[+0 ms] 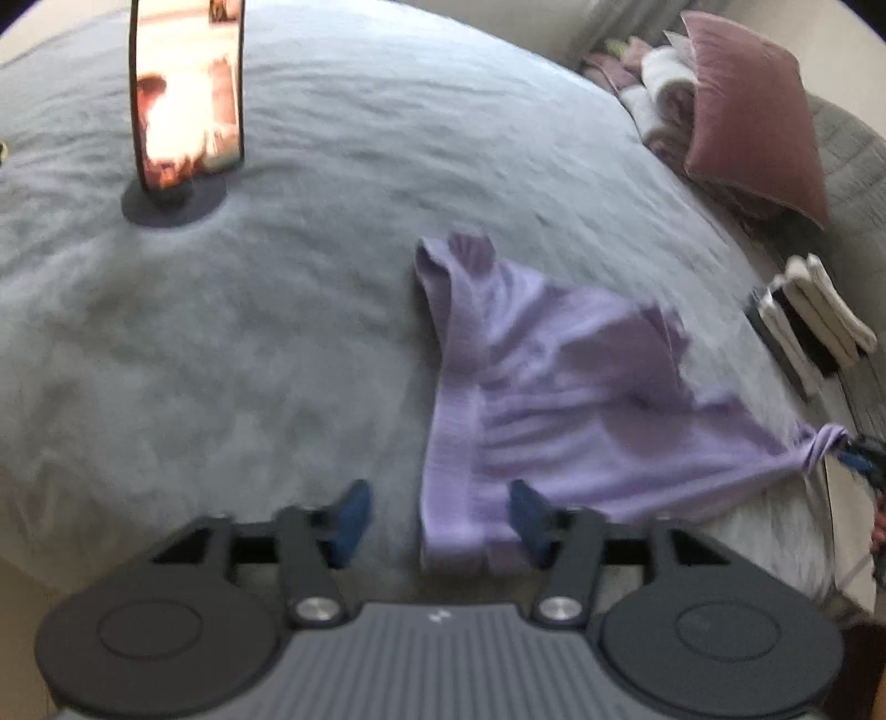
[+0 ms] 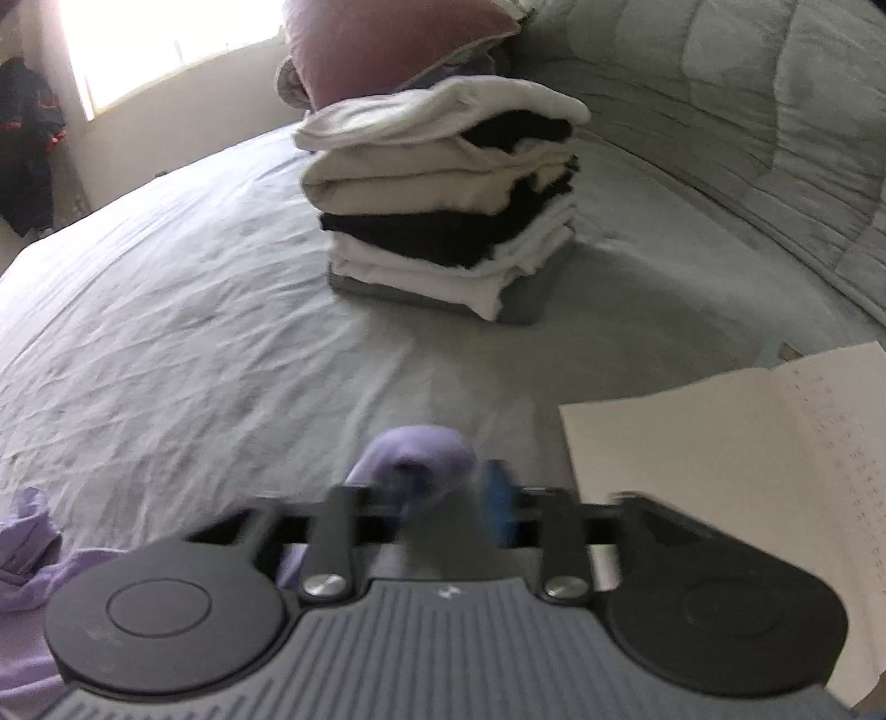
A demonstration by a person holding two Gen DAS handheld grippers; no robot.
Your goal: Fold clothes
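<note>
The bed [image 1: 221, 343] carries everything here, its grey cover running out ahead of both pairs of fingers. Far ahead of the right fingers stands a stack of folded clothes [image 2: 443, 210], with a mauve pillow [image 2: 387, 50] behind it; a sheet of paper [image 2: 736, 476] lies just to their right. A phone on a stand [image 1: 185, 99] rises well ahead and to the left of the left fingers.

The lilac garment [image 1: 554, 387] lies spread but rumpled on the bed, ahead and to the right of the left fingers, its near hem reaching down between them. One corner is drawn out taut toward the right gripper [image 2: 451, 493], whose fingers are closed nearly together on a bunched end of the cloth, though motion blur softens the view. The left gripper [image 1: 437, 515] has its fingers wide apart and holds nothing; the hem sits by the right-hand finger.

The step seems to be spreading the garment flat before folding. To do it well, the left fingers should likely pinch the near hem, then both pull apart evenly, low over the bed, so creases smooth out.
</note>
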